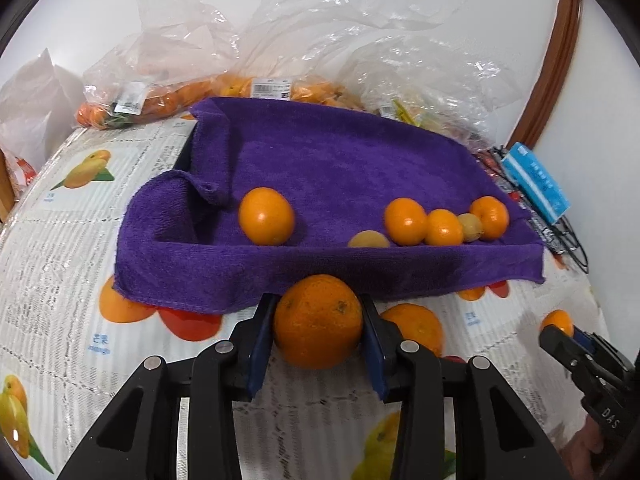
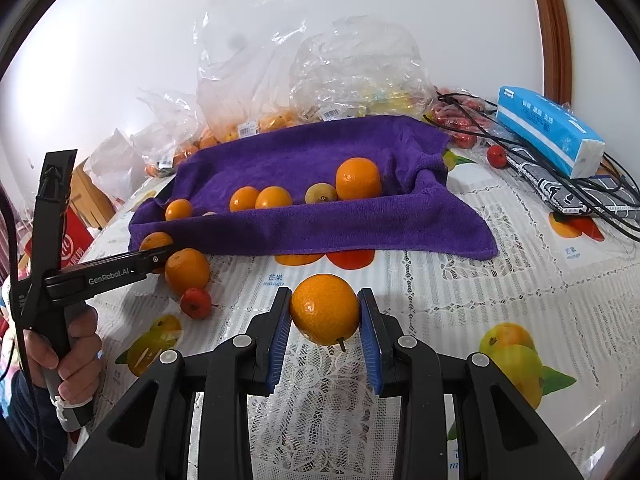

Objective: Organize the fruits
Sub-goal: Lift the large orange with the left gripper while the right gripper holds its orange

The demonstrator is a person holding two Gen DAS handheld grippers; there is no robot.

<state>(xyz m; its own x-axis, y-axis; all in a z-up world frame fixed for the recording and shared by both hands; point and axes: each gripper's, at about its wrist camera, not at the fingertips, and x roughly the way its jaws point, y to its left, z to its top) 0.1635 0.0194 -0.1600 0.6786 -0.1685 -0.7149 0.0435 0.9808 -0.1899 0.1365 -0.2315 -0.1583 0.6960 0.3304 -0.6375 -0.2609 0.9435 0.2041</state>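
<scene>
Oranges (image 1: 406, 221) clustered on purple towel (image 1: 320, 160)

Occlusions, both wrist views:
- Pale round fruit (image 1: 369, 239) in the purple towel (image 1: 340, 168): lower half hidden behind the towel's raised front fold.
- Second orange (image 1: 416, 326) on the tabletop (image 1: 60, 280): partly covered by the left claw's (image 1: 318, 322) right finger.
- Bagged fruit (image 1: 192, 92) behind the towel: count not readable through crumpled plastic.
- Barcode labels (image 2: 248, 130): print too small to read.
- Person's hand (image 2: 68, 356): wrist and sleeve cut off at the frame edge.
</scene>
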